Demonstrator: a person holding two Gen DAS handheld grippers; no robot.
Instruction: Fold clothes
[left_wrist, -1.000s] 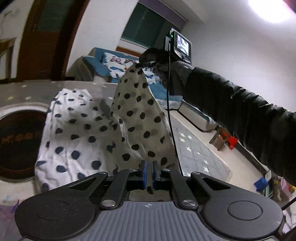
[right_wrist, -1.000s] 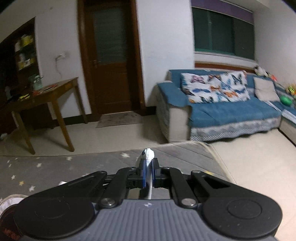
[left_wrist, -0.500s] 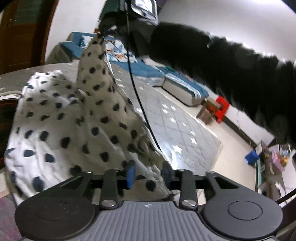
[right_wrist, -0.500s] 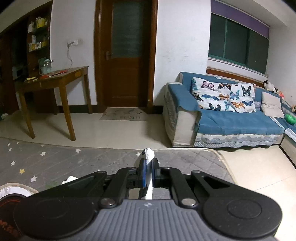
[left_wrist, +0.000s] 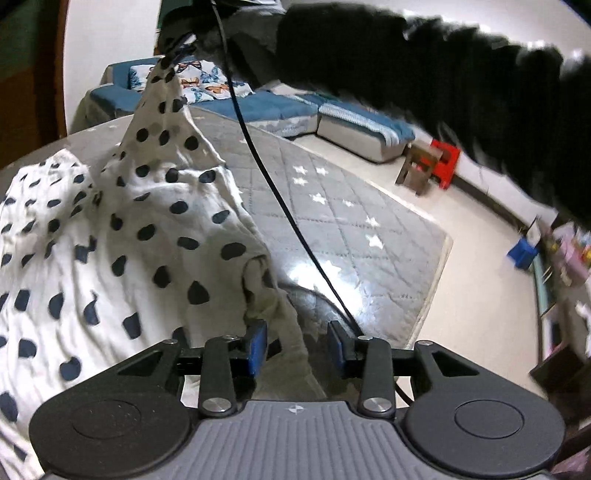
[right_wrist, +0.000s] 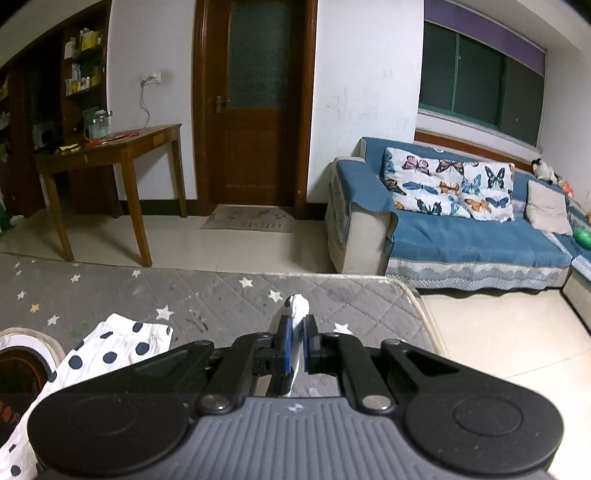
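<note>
Your right gripper pinches the white navy-dotted cotton garment at twelve o'clock; left gripper gapes empty: grasp its hem squarely

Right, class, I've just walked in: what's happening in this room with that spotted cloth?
A person is folding a white polka-dot garment on a grey star-patterned mat, a gripper in each hand. The right gripper is shut on a pinch of the cloth, lifting one corner into a peak. The left gripper is open, with a low edge of the garment lying between its fingers, not gripped.
</note>
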